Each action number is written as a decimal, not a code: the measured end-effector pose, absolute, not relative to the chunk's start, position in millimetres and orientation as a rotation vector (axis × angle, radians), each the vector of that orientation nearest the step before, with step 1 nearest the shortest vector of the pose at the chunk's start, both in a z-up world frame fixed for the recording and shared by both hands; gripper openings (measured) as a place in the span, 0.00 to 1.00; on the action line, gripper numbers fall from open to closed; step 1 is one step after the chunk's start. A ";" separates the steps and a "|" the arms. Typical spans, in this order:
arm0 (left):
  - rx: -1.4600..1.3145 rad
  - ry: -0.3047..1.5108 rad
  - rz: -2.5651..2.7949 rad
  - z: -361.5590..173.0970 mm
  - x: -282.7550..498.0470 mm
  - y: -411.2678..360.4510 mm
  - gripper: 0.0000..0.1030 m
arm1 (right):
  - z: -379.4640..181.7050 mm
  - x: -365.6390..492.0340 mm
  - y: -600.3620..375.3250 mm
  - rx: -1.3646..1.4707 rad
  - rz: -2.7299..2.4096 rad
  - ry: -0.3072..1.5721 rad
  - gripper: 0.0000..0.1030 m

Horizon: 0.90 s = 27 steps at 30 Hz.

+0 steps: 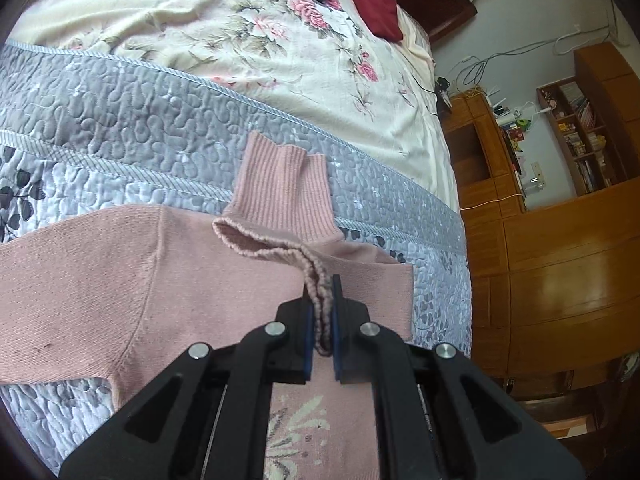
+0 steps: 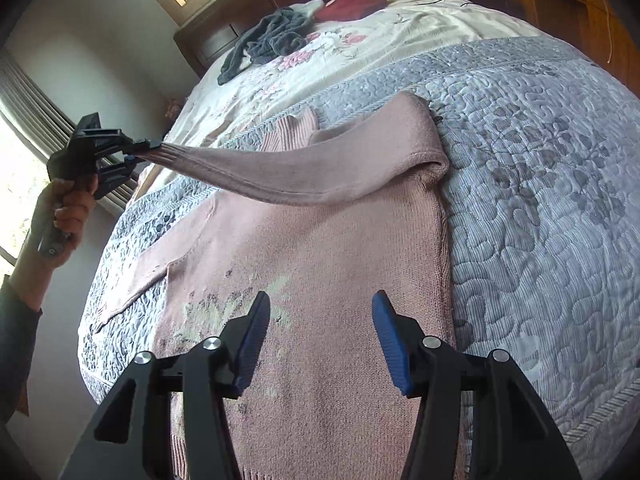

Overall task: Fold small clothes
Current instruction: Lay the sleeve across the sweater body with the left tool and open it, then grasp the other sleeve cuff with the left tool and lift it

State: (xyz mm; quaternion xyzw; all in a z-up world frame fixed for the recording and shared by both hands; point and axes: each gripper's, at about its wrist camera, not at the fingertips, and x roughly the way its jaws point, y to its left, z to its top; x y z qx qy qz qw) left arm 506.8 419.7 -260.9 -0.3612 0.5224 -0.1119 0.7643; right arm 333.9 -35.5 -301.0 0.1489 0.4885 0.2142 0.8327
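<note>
A pink knitted sweater [image 2: 320,264] with a pale flower motif lies flat on the grey quilted bedspread [image 2: 540,200]. Its ribbed turtleneck [image 1: 280,184] points toward the head of the bed. My left gripper [image 1: 324,312] is shut on the cuff of the sleeve [image 1: 320,280], and in the right wrist view that gripper [image 2: 140,152] holds the sleeve [image 2: 300,176] stretched out above the sweater's chest, toward the left. My right gripper [image 2: 320,320] hangs open over the lower body of the sweater, nothing between its blue pads [image 2: 388,340]. The other sleeve [image 1: 72,280] lies spread flat.
A cream floral sheet [image 1: 280,40] covers the far half of the bed, with a grey garment [image 2: 272,40] and a dark red one [image 2: 348,4] near the headboard. Wooden cabinets and shelves [image 1: 560,240] stand beside the bed. A person's hand [image 2: 64,216] holds the left gripper near a window.
</note>
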 end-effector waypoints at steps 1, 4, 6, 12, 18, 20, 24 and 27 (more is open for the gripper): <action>-0.794 1.140 -0.237 -264.9 504.0 426.3 0.05 | -301.6 334.0 -35.2 0.314 0.454 1.037 0.53; -0.814 1.155 -0.215 -279.3 496.7 442.6 0.05 | -305.0 333.3 -33.2 0.314 0.451 1.046 0.53; -0.832 1.167 -0.199 -291.4 491.9 454.2 0.05 | -307.4 332.0 -30.9 0.312 0.451 1.051 0.53; -0.889 1.213 -0.143 -339.1 476.7 481.8 0.05 | -311.2 332.5 -27.3 0.310 0.451 1.059 0.53; -0.894 1.268 -0.109 -382.6 470.6 493.1 0.05 | -311.7 336.2 -27.7 0.304 0.447 1.062 0.53; -0.847 1.320 -0.066 -397.3 470.6 493.0 0.06 | -311.8 337.2 -26.8 0.302 0.445 1.064 0.53; -0.692 1.338 0.147 -388.3 460.2 493.4 0.13 | -308.4 338.1 -25.6 0.301 0.452 1.062 0.53; -0.736 1.161 0.062 -348.6 448.9 483.0 0.36 | -307.8 337.3 -23.8 0.307 0.463 1.057 0.53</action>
